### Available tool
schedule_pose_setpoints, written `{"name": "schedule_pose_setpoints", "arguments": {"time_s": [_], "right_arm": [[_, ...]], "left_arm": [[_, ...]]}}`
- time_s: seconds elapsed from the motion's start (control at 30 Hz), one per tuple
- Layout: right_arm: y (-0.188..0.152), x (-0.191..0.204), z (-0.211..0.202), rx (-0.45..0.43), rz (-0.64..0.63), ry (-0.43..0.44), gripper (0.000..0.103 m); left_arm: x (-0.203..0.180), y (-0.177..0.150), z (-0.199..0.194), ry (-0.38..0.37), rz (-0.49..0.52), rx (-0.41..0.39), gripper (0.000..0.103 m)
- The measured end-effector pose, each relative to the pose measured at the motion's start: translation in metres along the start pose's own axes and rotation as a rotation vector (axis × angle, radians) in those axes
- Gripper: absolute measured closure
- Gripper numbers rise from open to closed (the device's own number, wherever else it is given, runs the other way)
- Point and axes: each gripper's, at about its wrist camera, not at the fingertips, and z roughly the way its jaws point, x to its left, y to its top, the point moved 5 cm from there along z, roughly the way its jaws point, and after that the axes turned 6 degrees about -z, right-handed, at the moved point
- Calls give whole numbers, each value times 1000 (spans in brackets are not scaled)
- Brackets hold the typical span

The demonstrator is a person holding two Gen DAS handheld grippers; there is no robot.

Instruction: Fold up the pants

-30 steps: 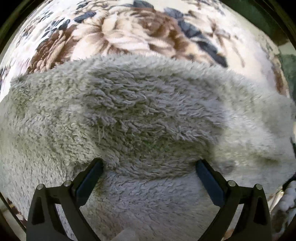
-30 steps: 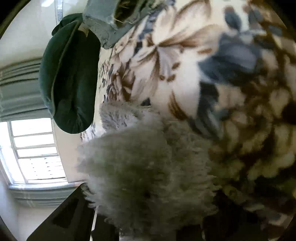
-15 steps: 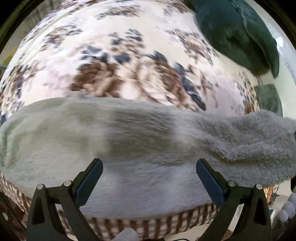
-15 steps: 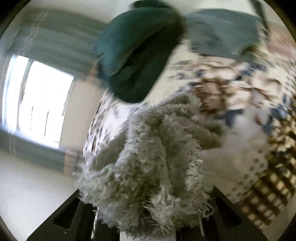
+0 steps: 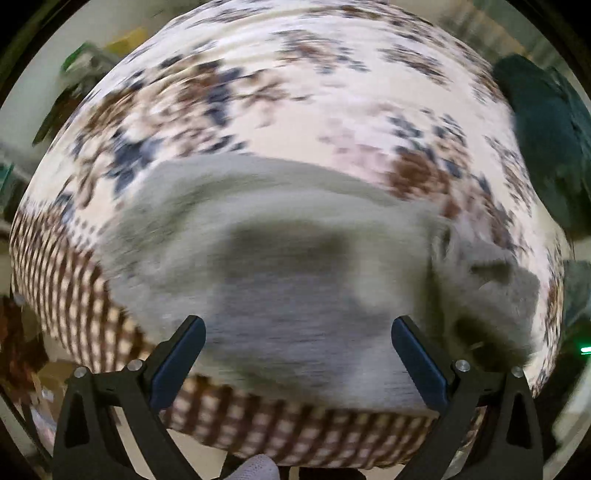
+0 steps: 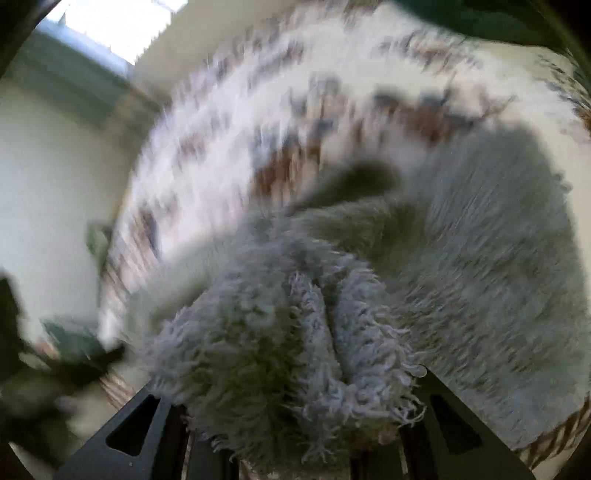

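The grey fluffy pants (image 5: 280,266) lie on a floral blanket (image 5: 295,92) near its checked front border. My left gripper (image 5: 297,354) is open and empty, above the near part of the pants, its blue pads wide apart. My right gripper (image 6: 295,417) is shut on a bunched fold of the pants (image 6: 295,332); the pile hides its fingertips. The rest of the pants (image 6: 498,258) trails to the right over the blanket (image 6: 229,122). Both views are motion-blurred.
A dark green cushion (image 5: 546,140) lies at the blanket's right side and shows at the top of the right wrist view (image 6: 480,18). A bright window (image 6: 122,26) is up left. Floor clutter (image 5: 22,350) sits beyond the bed's edge.
My left gripper has pulled back and up from the pants, so the bed edge now shows. My right gripper has swung around, still gripping the bunched pants fabric.
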Motion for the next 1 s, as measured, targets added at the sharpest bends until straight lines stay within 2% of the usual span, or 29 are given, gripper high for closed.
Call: {"name": "schedule_pose_setpoints", "arguments": {"time_s": [0.03, 0.07, 0.1, 0.13, 0.2, 0.23, 0.3, 0.4, 0.47, 0.63, 0.67, 0.7, 0.73, 0.8, 0.87, 0.93, 0.97, 1.0], "right_arm": [[-9, 11, 15, 91, -54, -48, 83], [-12, 16, 20, 145, -76, -58, 79], [-13, 21, 18, 179, -86, -32, 68], [-10, 26, 6, 189, -77, 38, 62], [-1, 31, -22, 159, -41, 163, 36], [7, 30, -41, 140, -11, 229, 33], [22, 22, -63, 106, 35, 232, 27], [44, -3, -61, 133, 114, 169, 27], [67, -11, -44, 156, 121, 117, 27], [85, -1, 24, 243, 132, -25, 28], [85, -1, 33, 246, 139, -80, 41], [84, -3, 41, 243, 151, -138, 79], [82, -1, 44, 236, 160, -155, 86], [81, 14, 36, 213, 135, -143, 89], [77, 29, 30, 219, 83, -123, 90], [69, 39, 32, 277, 32, -85, 86], [66, 38, 31, 298, 29, -63, 77], [65, 39, 29, 315, 34, -28, 57]], "left_arm": [[10, 1, -1, 3, -15, -1, 0], [19, 2, -2, 6, -28, -2, 0], [26, 2, -3, 8, -36, -5, 0], [33, 2, -4, 11, -44, -8, 0], [44, 3, -7, 9, -61, -13, 0], [49, 3, -7, 3, -73, -15, 0], [54, 3, -6, -7, -89, -12, 0], [61, 3, -2, -32, -126, -6, 0], [63, 3, 0, -41, -139, -4, 0], [68, 1, 4, -34, -139, -9, 0], [70, 0, 5, -28, -137, -7, 0], [72, -1, 6, -26, -137, -2, 0], [74, -2, 7, -27, -139, -1, 0], [79, -3, 4, -23, -143, -9, 0], [82, -4, 3, -20, -146, -16, 0], [85, -6, 5, -18, -150, -11, 0], [86, -6, 6, -21, -154, -5, 0], [86, -6, 7, -26, -161, 0, 0]]}}
